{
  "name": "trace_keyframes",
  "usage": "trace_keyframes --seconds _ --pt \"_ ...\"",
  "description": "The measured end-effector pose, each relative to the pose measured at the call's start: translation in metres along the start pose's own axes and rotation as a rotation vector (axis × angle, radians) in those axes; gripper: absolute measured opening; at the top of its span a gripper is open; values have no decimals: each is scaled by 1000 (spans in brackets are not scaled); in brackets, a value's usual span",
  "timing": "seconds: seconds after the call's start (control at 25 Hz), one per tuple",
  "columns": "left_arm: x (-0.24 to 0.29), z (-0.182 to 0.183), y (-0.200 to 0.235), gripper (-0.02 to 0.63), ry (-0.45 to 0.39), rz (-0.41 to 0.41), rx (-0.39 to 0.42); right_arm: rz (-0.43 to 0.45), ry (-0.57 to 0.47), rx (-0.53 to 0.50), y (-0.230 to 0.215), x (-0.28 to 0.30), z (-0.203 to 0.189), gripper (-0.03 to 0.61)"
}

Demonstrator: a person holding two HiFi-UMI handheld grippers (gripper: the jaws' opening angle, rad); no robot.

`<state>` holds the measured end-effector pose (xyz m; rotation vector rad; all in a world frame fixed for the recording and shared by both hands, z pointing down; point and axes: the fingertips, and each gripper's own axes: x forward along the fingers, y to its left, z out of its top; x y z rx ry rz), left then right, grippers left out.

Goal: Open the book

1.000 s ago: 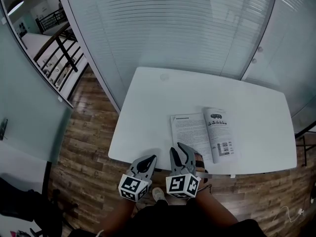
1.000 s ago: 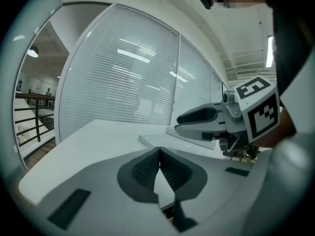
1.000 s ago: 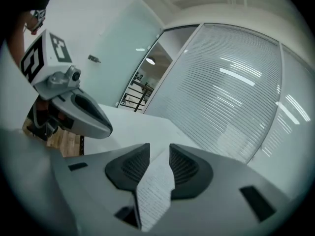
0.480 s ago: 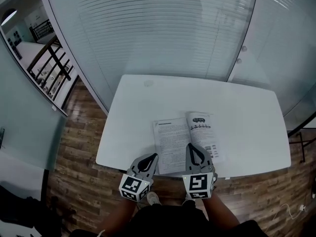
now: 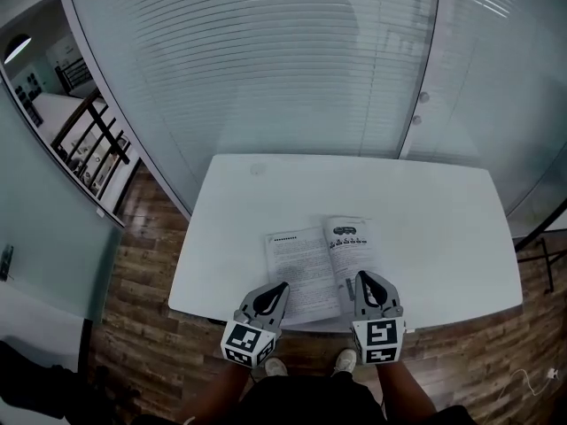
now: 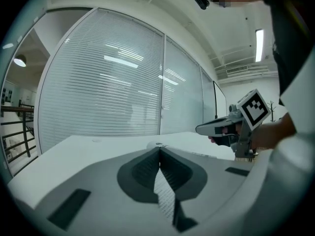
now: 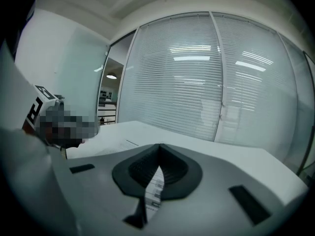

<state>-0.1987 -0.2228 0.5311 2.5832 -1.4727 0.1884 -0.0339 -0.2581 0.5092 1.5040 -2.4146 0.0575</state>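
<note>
The book (image 5: 312, 266) lies open and flat on the white table (image 5: 434, 228), near its front edge, with printed pages facing up. My left gripper (image 5: 282, 285) hovers at the front edge of the left page, jaws shut with nothing between them. Over the near corner of the right page, my right gripper (image 5: 362, 275) is shut and holds nothing. In the left gripper view the shut jaws (image 6: 159, 149) point across the table, with the right gripper (image 6: 216, 128) to their right. In the right gripper view the closed jaws (image 7: 158, 145) face the book's page (image 7: 115, 145).
A glass wall with blinds (image 5: 292, 69) stands right behind the table. Wooden floor (image 5: 146, 290) surrounds it, and a stair railing (image 5: 97, 140) lies to the left. The person's shoes (image 5: 345, 359) show below the table's front edge.
My right gripper has shut and moved right, from the left page to the right page's near corner. The left gripper shifted slightly. The book stays open and still.
</note>
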Motion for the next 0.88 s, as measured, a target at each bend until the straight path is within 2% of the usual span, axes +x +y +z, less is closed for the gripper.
trace_keyframes --seconds 0.52,0.68,0.88 --pt "10 8 -13 17 -10 2 2 11 18 -28 -12 -1 -5 3" --pt "7 -2 -13 17 19 16 -4 21 13 -24 -10 0 -5 3" --pt "9 8 -19 17 15 14 12 31 7 -22 -10 -2 -5 3"
